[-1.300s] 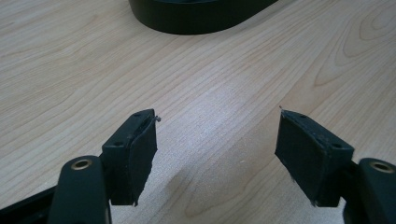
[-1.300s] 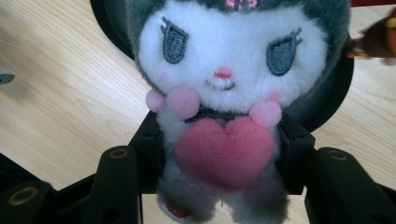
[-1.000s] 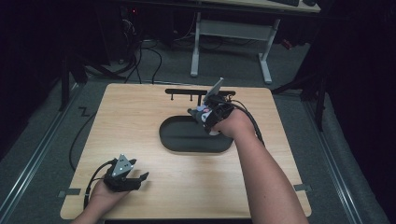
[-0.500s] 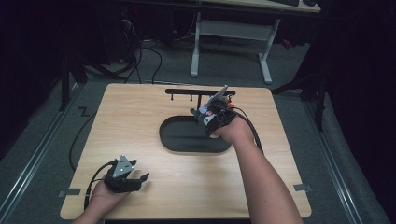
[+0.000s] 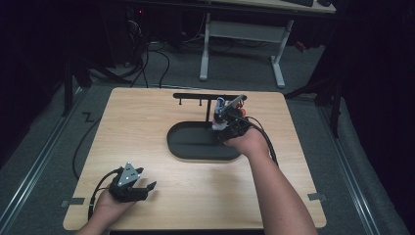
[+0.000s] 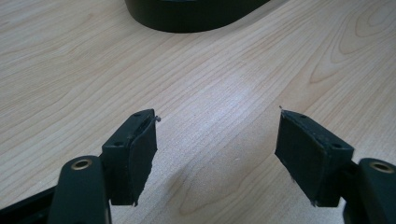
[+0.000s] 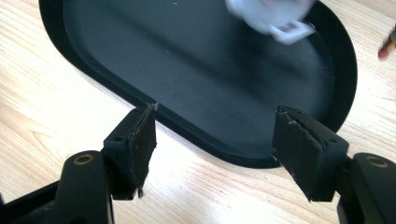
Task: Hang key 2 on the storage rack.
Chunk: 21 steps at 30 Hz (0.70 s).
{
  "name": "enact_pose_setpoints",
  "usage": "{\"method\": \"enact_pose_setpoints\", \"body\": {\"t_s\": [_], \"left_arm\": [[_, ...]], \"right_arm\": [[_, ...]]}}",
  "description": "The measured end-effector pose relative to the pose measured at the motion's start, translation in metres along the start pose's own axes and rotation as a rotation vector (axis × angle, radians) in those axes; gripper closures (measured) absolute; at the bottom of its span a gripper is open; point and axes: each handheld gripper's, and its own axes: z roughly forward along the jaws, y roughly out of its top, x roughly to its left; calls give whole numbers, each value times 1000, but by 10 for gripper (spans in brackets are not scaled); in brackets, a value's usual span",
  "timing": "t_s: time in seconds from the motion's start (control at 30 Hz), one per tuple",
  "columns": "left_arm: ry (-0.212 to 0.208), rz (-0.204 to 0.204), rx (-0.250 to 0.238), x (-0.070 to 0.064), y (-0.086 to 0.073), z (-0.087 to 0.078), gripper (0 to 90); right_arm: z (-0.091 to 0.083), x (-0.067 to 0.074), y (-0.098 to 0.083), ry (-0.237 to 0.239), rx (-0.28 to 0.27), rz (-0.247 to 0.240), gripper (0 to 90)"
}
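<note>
A small white object (image 7: 268,14), blurred, lies inside the black oval tray (image 7: 93,88), near the tray's rounded end.

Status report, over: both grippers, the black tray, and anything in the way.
Right gripper jaws just opening, nothing between them, over the black tray rim. White object, blurred, at the tray's far end. Left gripper open, empty, over bare table. No obstruction seen.

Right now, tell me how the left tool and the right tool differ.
The left tool sits low near the table's front edge, over bare wood; the right tool reaches over the black oval tray. The right tool's jaws have just been opening; the left tool's are wide. Both are open, holding nothing.
</note>
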Motion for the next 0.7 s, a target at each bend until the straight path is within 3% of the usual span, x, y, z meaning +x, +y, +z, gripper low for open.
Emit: {"method": "enact_pose_setpoints", "body": {"t_s": [0.1, 0.23, 0.3, 0.43, 0.7], "left_arm": [[1, -1, 1, 0, 0, 0, 295], [5, -5, 2, 0, 0, 0, 295], [6, -9, 0, 1, 0, 0, 295], [5, -6, 5, 1, 1, 2, 295], [2, -12, 3, 0, 2, 4, 292]], "right_arm": [[-1, -2, -8, 6, -7, 10, 307], [0, -4, -17, -4, -21, -12, 317], [-1, -5, -30, -26, -63, -62, 347], [-2, -6, -47, -43, -114, -88, 339], [9, -7, -80, -29, -222, -98, 325]]}}
